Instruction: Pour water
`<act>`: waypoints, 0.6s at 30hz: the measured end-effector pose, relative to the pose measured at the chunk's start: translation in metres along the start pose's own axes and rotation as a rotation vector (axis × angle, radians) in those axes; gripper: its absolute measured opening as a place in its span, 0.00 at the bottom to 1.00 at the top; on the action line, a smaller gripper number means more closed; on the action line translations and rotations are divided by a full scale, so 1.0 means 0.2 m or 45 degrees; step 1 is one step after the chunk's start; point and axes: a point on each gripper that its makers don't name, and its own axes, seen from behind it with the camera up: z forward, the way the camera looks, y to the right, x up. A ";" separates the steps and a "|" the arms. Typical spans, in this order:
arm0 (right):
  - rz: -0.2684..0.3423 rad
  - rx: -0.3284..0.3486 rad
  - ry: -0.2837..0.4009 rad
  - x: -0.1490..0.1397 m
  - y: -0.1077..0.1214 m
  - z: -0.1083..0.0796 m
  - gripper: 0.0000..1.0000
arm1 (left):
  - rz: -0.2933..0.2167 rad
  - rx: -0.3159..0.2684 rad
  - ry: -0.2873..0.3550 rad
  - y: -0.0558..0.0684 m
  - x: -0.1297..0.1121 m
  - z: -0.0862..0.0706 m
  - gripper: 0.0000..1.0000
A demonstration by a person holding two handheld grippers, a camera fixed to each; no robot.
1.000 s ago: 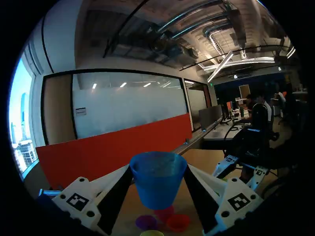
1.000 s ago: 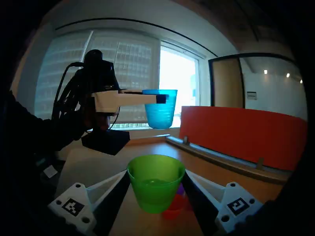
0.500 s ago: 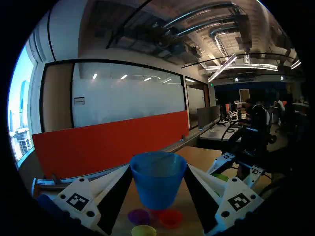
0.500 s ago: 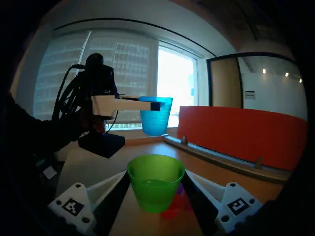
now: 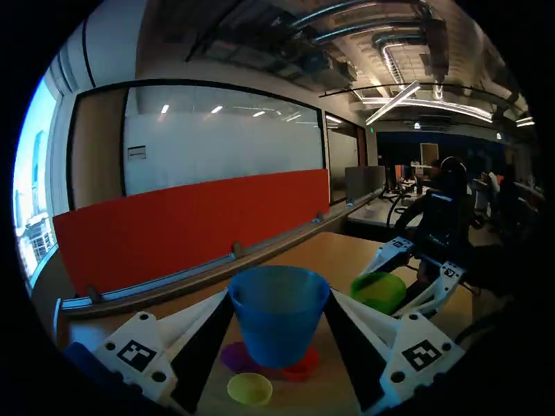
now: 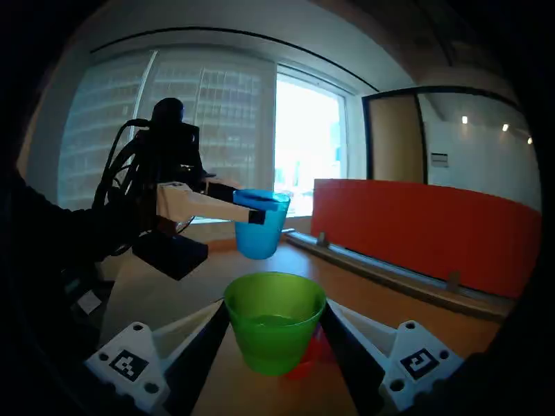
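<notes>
Over a wooden counter [image 5: 333, 253], the right gripper [image 6: 275, 308] clamps an upright green cup [image 6: 275, 326] that appears to hold water, while the left gripper [image 5: 277, 299] holds an upright blue cup [image 5: 279, 319]. Seen from the right gripper, the blue cup hangs ahead and a little to the left, well apart from the green one, so a pour would likely need the green rim brought over the blue cup's mouth. A purple cup [image 5: 236, 355], red cup [image 5: 302, 364] and yellow cup [image 5: 250, 388] sit on the counter beneath.
</notes>
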 end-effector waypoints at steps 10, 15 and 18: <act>-0.010 -0.020 -0.053 -0.04 0.05 -0.04 0.90 | 0.043 -0.012 -0.104 0.00 -0.12 0.00 0.88; -0.002 -0.024 -0.076 -0.05 0.07 -0.06 0.90 | 0.048 -0.029 -0.159 0.02 -0.18 0.01 0.88; -0.007 -0.022 -0.095 -0.06 0.07 -0.07 0.90 | 0.054 -0.037 -0.199 0.03 -0.22 0.01 0.88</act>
